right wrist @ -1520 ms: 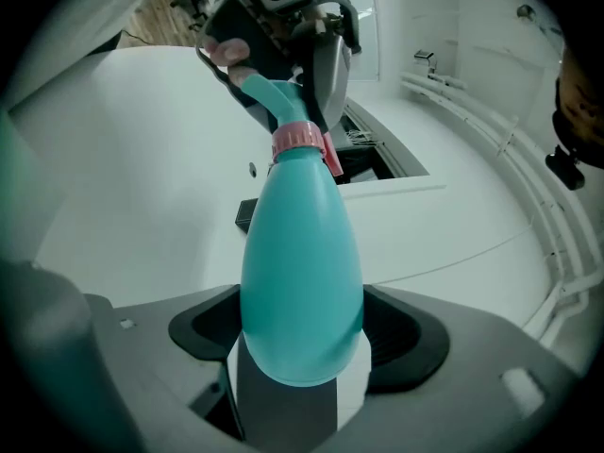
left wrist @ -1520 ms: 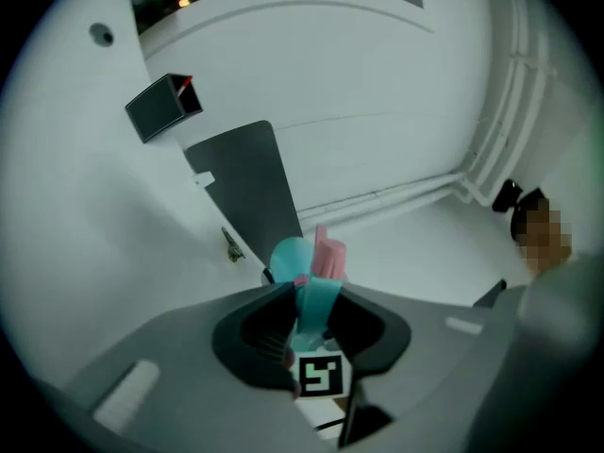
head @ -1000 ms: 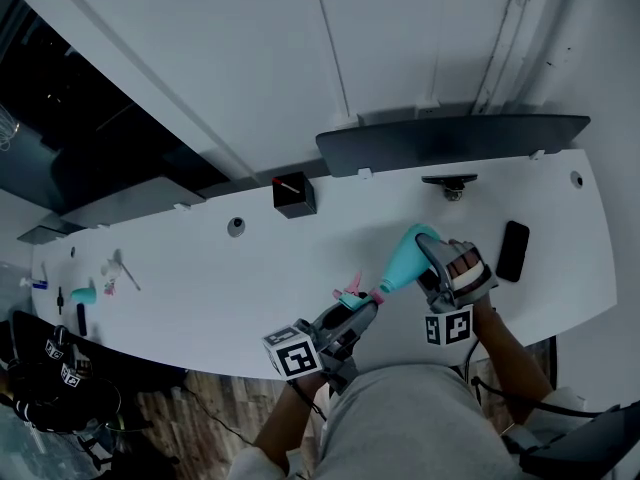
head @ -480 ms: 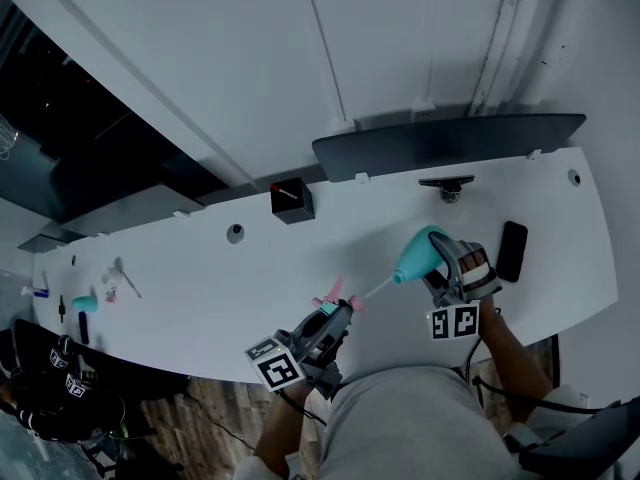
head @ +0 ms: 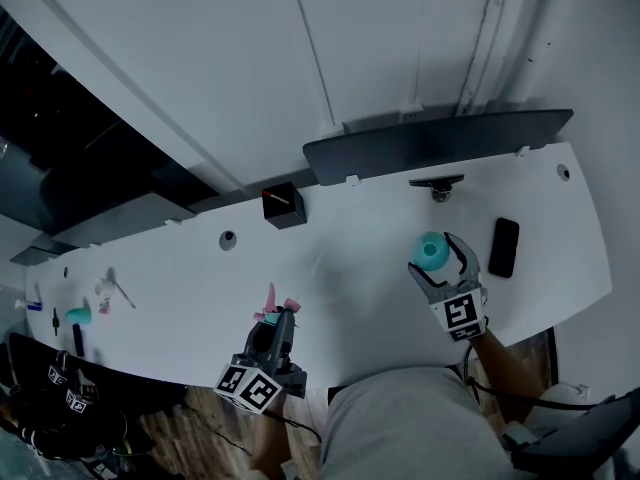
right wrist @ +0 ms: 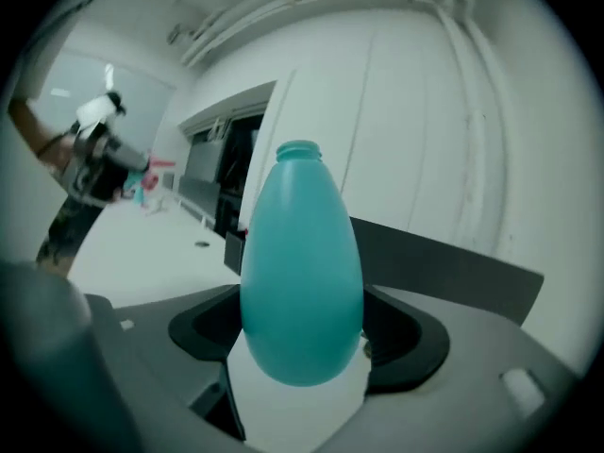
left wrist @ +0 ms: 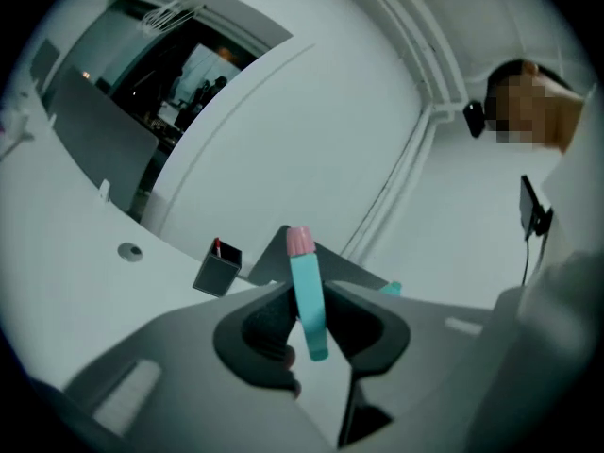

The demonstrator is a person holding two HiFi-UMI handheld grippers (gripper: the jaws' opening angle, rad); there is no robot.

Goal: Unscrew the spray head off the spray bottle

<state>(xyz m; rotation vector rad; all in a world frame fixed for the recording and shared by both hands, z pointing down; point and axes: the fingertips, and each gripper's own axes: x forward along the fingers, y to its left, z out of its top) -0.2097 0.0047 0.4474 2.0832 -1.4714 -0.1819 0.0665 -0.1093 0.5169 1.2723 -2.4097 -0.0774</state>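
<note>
spray bottle [head: 432, 250]: teal, smooth, egg-shaped; its short threaded neck is bare and open, with no head on it.
bottle pose: upright, neck up, in the right gripper view.
bottle place: wide belly clamped in the right tongs [right wrist: 302, 343], over the right part of the desk [head: 370, 268].
spray head [left wrist: 308, 300]: teal with pink parts; off the bottle, well apart to its left.
head pose: roughly upright, pink end up.
head place: gripped in the left tongs [left wrist: 316, 324], whose jaws have just been closing on it.

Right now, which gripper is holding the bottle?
The right gripper: the teal bottle is clamped between its jaws. The left gripper, jaws just closed further, grips only the spray head.
</note>
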